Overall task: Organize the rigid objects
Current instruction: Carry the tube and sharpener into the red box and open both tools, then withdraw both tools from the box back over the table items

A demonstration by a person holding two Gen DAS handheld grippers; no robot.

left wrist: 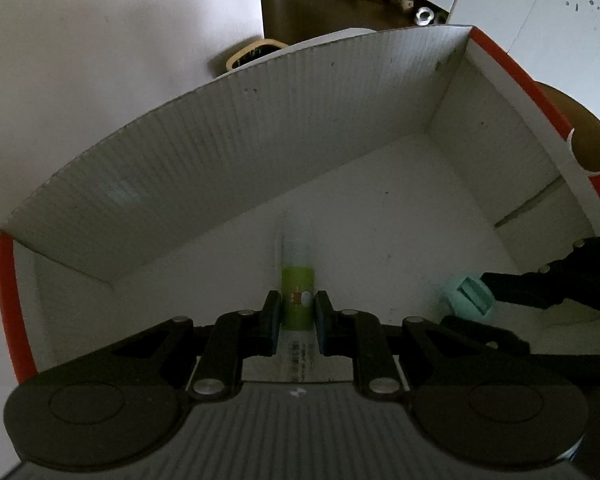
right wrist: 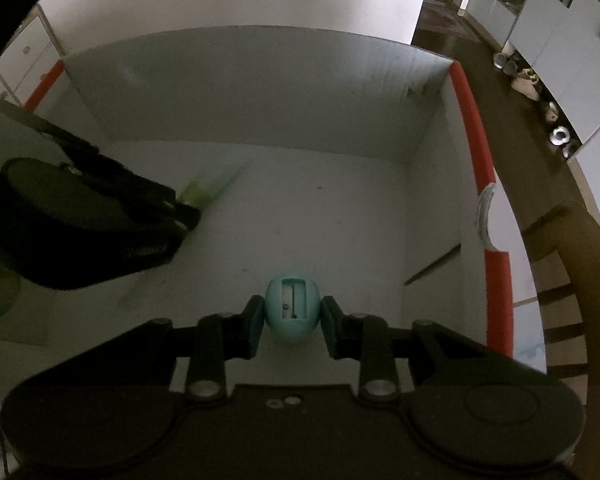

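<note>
Both grippers reach down into a white cardboard box with red edges. My left gripper is shut on a glue stick with a green label and a pale cap, which points away toward the box floor. In the right wrist view my right gripper is shut on a teal egg-shaped pencil sharpener, blade slot facing the camera. The sharpener also shows at the right of the left wrist view. The left gripper's black body and the glue stick appear blurred at the left of the right wrist view.
The box's tall walls surround both grippers closely. A wooden chair stands right of the box. Dark floor with shoes and metal bowls lies beyond, beside white cabinets. A small tan-rimmed bin sits behind the box.
</note>
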